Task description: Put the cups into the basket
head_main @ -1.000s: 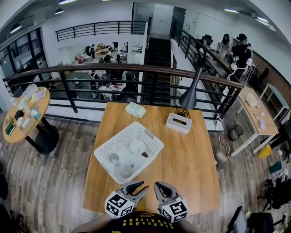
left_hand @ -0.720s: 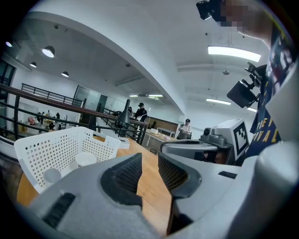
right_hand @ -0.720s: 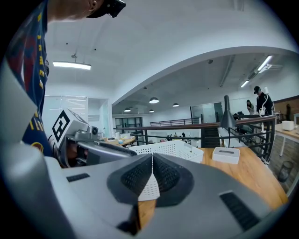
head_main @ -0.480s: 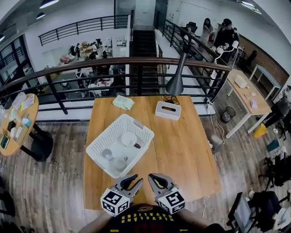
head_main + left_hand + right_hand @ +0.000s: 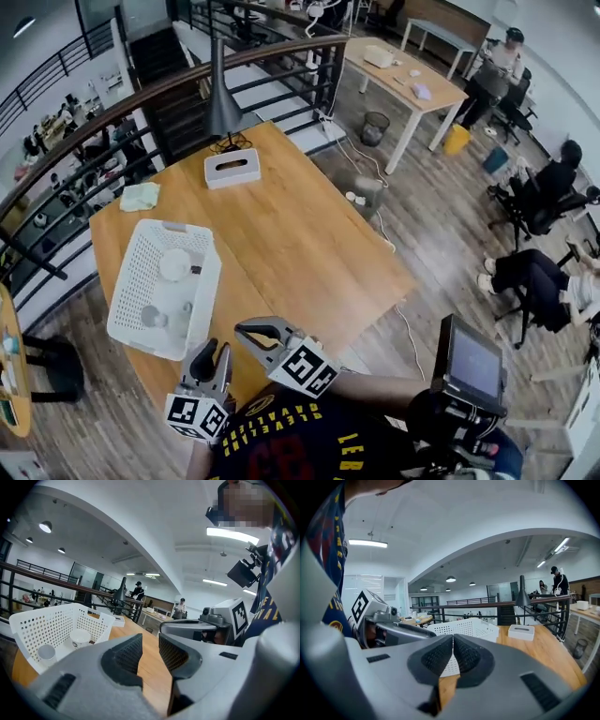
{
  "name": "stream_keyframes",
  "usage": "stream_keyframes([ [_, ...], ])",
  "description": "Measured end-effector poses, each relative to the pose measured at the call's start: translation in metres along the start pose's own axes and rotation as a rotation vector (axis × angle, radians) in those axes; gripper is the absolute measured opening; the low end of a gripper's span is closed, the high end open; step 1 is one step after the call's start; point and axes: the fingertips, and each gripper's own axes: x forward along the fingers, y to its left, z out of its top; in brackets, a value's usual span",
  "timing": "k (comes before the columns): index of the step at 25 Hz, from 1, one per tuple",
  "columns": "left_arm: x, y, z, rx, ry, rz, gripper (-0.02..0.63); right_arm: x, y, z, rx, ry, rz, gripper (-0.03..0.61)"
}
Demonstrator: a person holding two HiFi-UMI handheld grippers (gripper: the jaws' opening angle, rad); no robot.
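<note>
A white perforated basket [image 5: 125, 302] lies on the left part of the wooden table [image 5: 291, 244]. Inside it I see a wide white cup [image 5: 174, 264] and two smaller cups [image 5: 150, 319] [image 5: 183, 307]. The left gripper view shows the basket [image 5: 56, 618] with a cup [image 5: 80, 638] and another cup [image 5: 46, 652]. My left gripper [image 5: 214, 352] [image 5: 150, 641] hangs over the table's near edge, open, nothing between its pads. Just beside it, my right gripper [image 5: 247, 328] [image 5: 453, 641] is shut and empty. Both are short of the basket [image 5: 464, 627].
A white tissue box [image 5: 232, 169] [image 5: 521, 631], a grey lamp [image 5: 222, 103] and a pale green cloth [image 5: 141, 196] stand at the table's far side, by a dark railing [image 5: 141, 122]. A screen [image 5: 473, 361] is at my right; seated people [image 5: 534, 187] are beyond.
The head view has swung to the right, so the table and basket now sit left in the picture. Both grippers stay at the near edge and the cups stay in the basket.
</note>
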Motion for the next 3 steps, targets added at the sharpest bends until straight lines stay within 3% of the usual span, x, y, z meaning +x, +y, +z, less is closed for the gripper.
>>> stream_keyframes([
  [3, 0.0015, 0.0002, 0.0023, -0.005, -0.024, 0.030, 0.115, 0.0041, -0.0004, 0.0000, -0.028, 0.002, 0.034, 0.017],
])
